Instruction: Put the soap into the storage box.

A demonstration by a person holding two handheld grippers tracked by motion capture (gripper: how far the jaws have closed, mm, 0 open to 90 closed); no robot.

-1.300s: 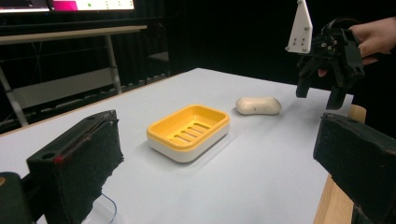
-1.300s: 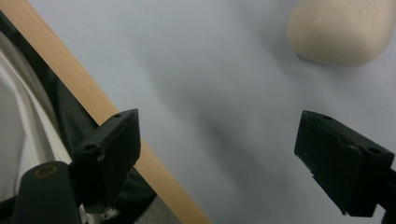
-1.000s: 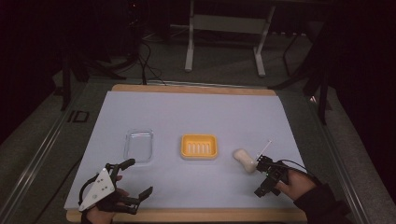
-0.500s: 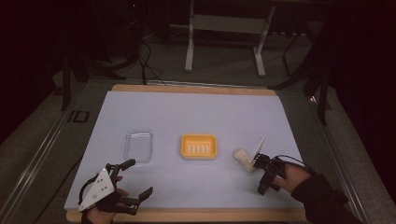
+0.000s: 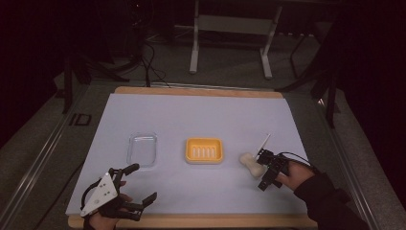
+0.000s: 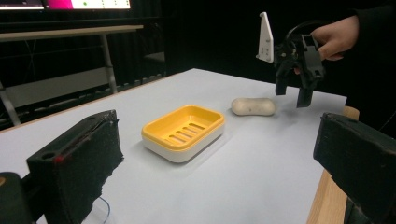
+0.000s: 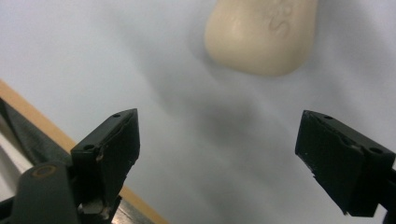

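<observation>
— Where is the soap (image 5: 252, 163) sitting, and what are your grippers doing?

— It is lying flat on the white mat at the lower right of the high view, just right of the yellow dish (image 5: 204, 150) and apart from it. I am holding the right gripper (image 5: 266, 175) just beside its right end, jaws spread wide and gripping nothing. In the right gripper view the bar (image 7: 262, 33) is sitting at the top of the frame, beyond the jaws rather than between them. The left gripper (image 5: 136, 184) is resting at the lower left with its jaws parted and empty too, near the clear lid (image 5: 142, 149).

— How will the bar handle?

— I am judging it light, hard and smooth, likely slippery. It narrows at the middle, so I would be closing across that waist, on the long sides.

— Anything changed from a second ago?

— My right gripper is creeping up and leftward toward the bar. The soap, dish, lid and left gripper are sitting where they were.
</observation>
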